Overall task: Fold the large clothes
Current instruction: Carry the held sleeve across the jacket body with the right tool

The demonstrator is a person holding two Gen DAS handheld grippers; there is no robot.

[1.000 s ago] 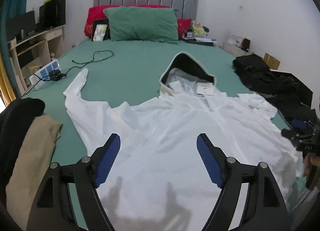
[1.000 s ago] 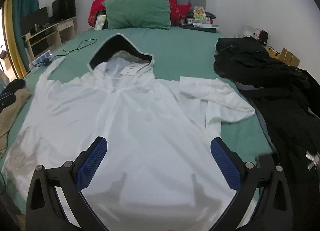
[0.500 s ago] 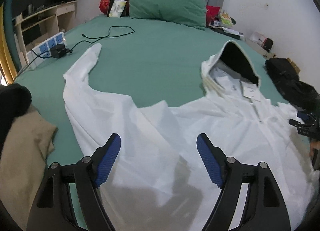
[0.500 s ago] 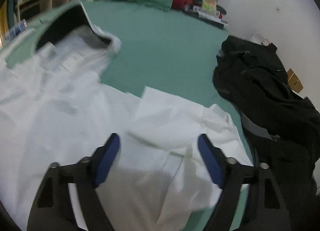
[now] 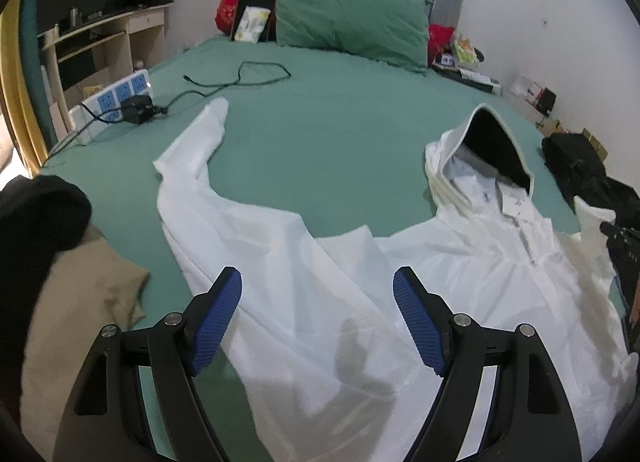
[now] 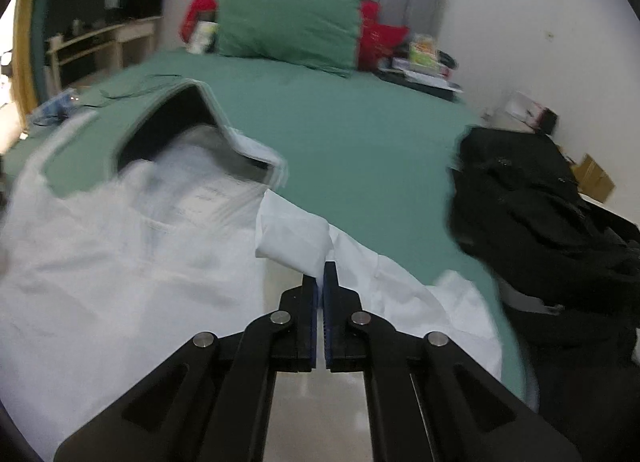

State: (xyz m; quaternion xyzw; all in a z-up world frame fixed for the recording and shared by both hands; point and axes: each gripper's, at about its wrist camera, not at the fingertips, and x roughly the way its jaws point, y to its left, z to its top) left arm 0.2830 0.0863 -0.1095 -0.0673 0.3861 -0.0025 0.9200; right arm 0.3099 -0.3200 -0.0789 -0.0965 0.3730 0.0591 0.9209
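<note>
A white hooded jacket [image 5: 420, 282] lies spread on the green bed [image 5: 340, 133], hood [image 5: 488, 149] with dark lining toward the headboard. Its left sleeve [image 5: 196, 157] stretches toward the power strip. My left gripper [image 5: 318, 302] is open and empty, hovering over the jacket's left shoulder area. In the right wrist view the jacket [image 6: 120, 282] is blurred; my right gripper [image 6: 323, 282] is shut on the folded right sleeve [image 6: 292, 238], lifting it over the body.
Black clothes [image 6: 540, 229] are piled at the bed's right side. A tan and black garment [image 5: 60, 282] lies at the left edge. A power strip [image 5: 116, 95] and black cable [image 5: 240, 77] lie at far left. Pillows [image 5: 348, 17] lean on the headboard.
My right gripper has closed on the right sleeve and moved it inward toward the hood. My left gripper has shifted left, staying open over the left sleeve area.
</note>
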